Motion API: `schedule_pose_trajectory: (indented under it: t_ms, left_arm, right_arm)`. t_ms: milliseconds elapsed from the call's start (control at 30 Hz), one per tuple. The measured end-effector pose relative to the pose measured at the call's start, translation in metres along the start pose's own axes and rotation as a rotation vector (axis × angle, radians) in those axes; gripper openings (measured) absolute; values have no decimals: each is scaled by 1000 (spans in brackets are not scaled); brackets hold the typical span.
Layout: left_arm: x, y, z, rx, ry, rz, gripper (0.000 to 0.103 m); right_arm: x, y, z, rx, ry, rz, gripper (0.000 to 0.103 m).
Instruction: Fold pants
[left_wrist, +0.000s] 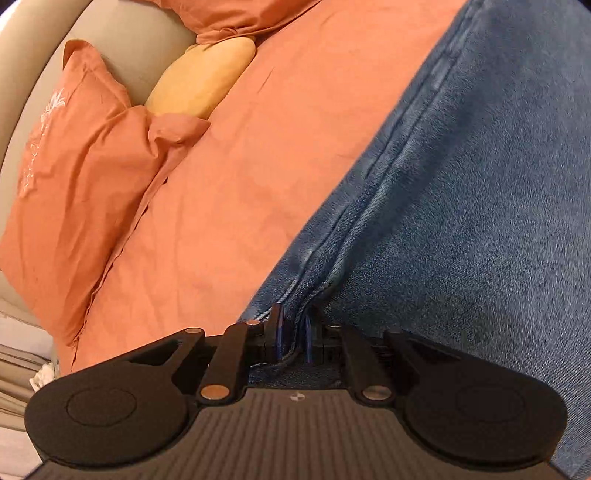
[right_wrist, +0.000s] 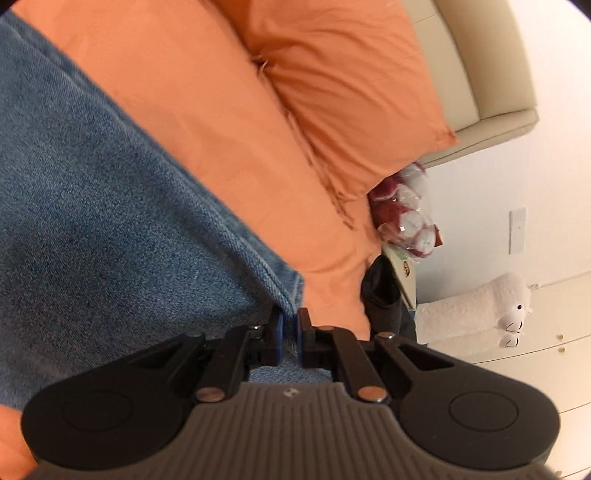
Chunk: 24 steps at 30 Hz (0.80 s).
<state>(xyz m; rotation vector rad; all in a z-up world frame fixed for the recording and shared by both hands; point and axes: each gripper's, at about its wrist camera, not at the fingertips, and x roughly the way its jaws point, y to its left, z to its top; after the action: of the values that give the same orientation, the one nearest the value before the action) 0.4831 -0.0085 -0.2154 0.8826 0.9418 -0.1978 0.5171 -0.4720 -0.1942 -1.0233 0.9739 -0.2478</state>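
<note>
My left claw (left_wrist: 293, 332): bare orange bed sheet (left_wrist: 229, 192) opens to left of jeans (left_wrist: 461, 184), room to pass there. Far left blocked: orange pillow (left_wrist: 77, 177) against beige headboard (left_wrist: 136, 55), yellow cushion (left_wrist: 201, 79) wedged beside it.

My right claw (right_wrist: 290, 332): strip of sheet (right_wrist: 207, 122) free right of denim. Farther on, second orange pillow (right_wrist: 351, 92) in way. Past bed edge, right: clutter — wrapped bundle (right_wrist: 410, 214), black object (right_wrist: 380, 295), white plush toy (right_wrist: 480, 310).

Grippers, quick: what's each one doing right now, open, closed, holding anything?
Left gripper: shut on the jeans, pinching the seam edge.
Right gripper: shut on the jeans, pinching an edge near the corner.
</note>
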Motion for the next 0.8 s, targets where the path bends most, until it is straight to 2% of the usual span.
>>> schedule_pose_trajectory:
  t_ms: [100, 200, 300, 400, 467, 700, 800]
  left_arm:
    - [-17, 9, -8, -77, -56, 7, 12]
    - [-53, 22, -15, -183, -124, 17, 12]
    - [-76, 37, -20, -219, -179, 34, 13]
    - [-70, 53, -8, -263, -146, -7, 13]
    - [-52, 52, 3, -227, -111, -11, 14]
    - [-2, 43, 14, -194, -45, -31, 13]
    - [12, 40, 12, -175, -16, -48, 21]
  right_arm:
    - [3, -5, 8, 4, 1, -21, 0]
    - [0, -8, 5, -48, 9, -38, 0]
    - [-1, -12, 6, -79, 11, -59, 0]
    - [2, -17, 18, -28, 13, -66, 0]
    - [9, -11, 26, -25, 31, -71, 0]
    - [39, 10, 43, -39, 66, -81, 0]
    - [49, 16, 44, -32, 74, -54, 0]
